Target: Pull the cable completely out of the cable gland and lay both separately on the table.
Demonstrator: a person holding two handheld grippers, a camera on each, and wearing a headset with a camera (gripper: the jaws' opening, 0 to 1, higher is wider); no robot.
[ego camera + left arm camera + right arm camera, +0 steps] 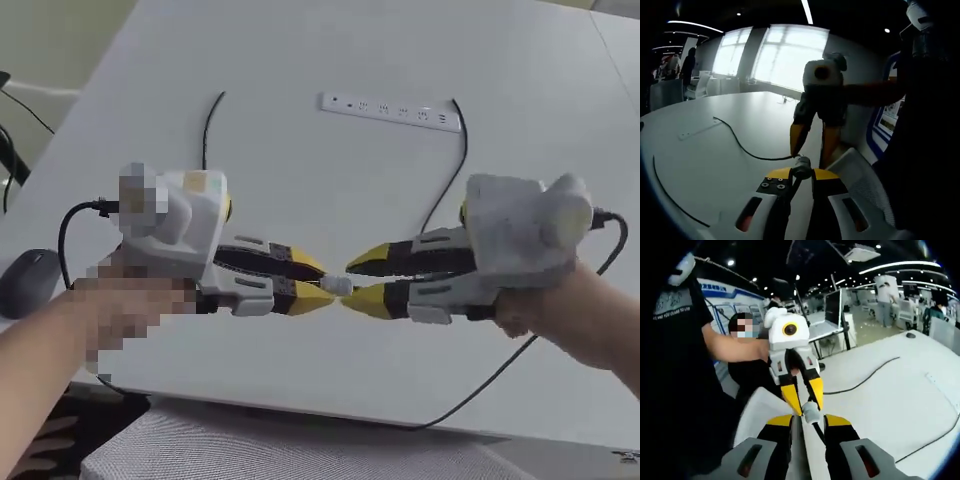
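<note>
With the white plastic cable gland (338,285) clamped by the left gripper (323,286), the black cable (817,432) should be pinched in the parted jaws of the right gripper (350,283) and drawn toward 3 o'clock.

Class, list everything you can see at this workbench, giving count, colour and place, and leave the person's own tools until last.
table: one, white, under everything.
power strip: one, white, far side of the table.
cable: black, two stretches on the table, one running towards the claws.
cable gland: one, whitish, between the claw tips.
mouse: one, dark grey, left table edge.
left claw: one, yellow-tipped, shut on the cable gland.
right claw: one, yellow-tipped, jaws apart around it.
</note>
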